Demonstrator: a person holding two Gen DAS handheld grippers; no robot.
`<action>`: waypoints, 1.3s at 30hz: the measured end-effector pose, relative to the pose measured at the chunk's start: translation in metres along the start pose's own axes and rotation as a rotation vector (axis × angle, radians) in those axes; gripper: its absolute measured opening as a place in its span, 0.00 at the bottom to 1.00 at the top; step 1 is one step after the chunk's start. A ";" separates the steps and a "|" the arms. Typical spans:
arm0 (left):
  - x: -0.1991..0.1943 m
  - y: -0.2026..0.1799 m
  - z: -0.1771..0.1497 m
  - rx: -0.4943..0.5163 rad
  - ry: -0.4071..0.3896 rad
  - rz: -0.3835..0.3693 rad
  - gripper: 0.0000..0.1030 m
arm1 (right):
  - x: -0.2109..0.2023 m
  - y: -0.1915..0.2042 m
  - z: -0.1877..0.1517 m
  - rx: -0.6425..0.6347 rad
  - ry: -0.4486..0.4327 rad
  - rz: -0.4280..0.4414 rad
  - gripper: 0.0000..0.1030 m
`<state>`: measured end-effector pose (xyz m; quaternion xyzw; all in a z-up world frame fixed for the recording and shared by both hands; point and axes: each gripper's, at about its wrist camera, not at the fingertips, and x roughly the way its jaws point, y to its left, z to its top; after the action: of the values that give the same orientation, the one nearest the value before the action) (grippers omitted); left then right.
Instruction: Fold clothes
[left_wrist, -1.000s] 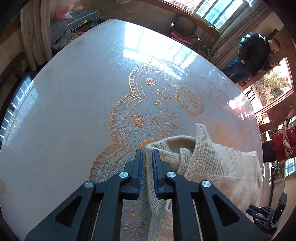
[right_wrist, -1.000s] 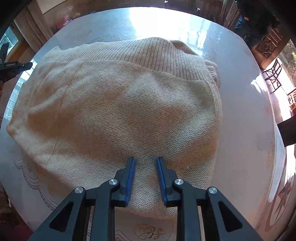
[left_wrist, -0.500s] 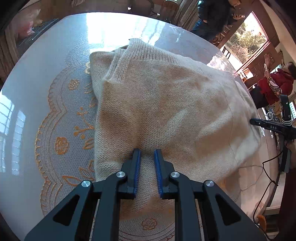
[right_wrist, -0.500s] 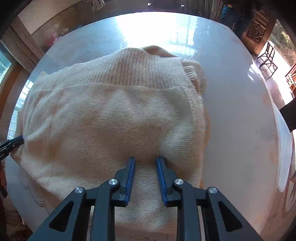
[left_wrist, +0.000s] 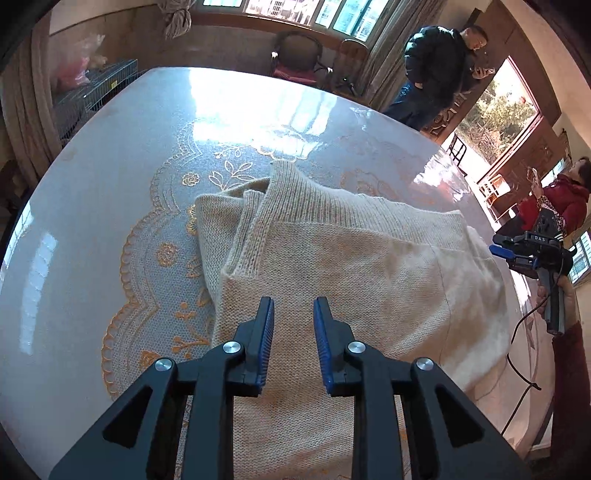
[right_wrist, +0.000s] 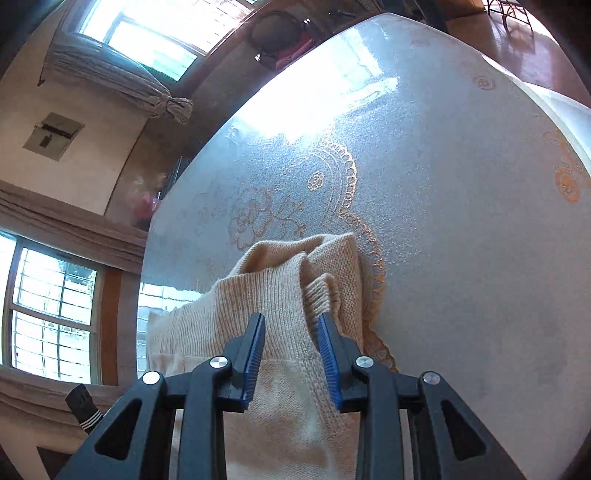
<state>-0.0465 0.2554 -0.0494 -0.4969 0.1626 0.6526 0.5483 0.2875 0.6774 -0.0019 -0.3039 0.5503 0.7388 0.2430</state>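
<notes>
A beige knitted sweater (left_wrist: 362, 266) lies folded on the round table, its ribbed hem on top at the far side. My left gripper (left_wrist: 293, 306) is open and empty just above the sweater's near part. In the right wrist view the sweater (right_wrist: 288, 295) shows its ribbed corner and cuff. My right gripper (right_wrist: 291, 321) is open over that corner, holding nothing. It also shows at the right edge of the left wrist view (left_wrist: 532, 251).
The table (left_wrist: 110, 177) has a glossy cover with a gold floral lace pattern (right_wrist: 343, 173). A man in black (left_wrist: 439, 66) and a person in red (left_wrist: 554, 199) stand beyond the far and right edges. Chairs (left_wrist: 299, 59) stand by the windows.
My left gripper let go of the sweater's fold a second ago and has opened wider above it. My right gripper has swung toward the sweater's ribbed corner and opened a little wider.
</notes>
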 end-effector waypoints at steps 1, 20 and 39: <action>0.003 0.003 -0.003 -0.008 0.011 0.003 0.23 | 0.007 0.000 -0.002 -0.014 0.018 -0.012 0.28; 0.005 -0.002 -0.005 -0.011 -0.010 0.072 0.23 | 0.008 0.055 -0.028 -0.357 0.039 -0.180 0.02; -0.003 -0.003 -0.005 -0.045 -0.049 0.088 0.24 | 0.006 0.052 -0.041 -0.482 0.035 -0.315 0.26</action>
<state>-0.0418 0.2513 -0.0483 -0.4854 0.1563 0.6915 0.5116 0.2543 0.6238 0.0200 -0.4473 0.3092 0.7960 0.2658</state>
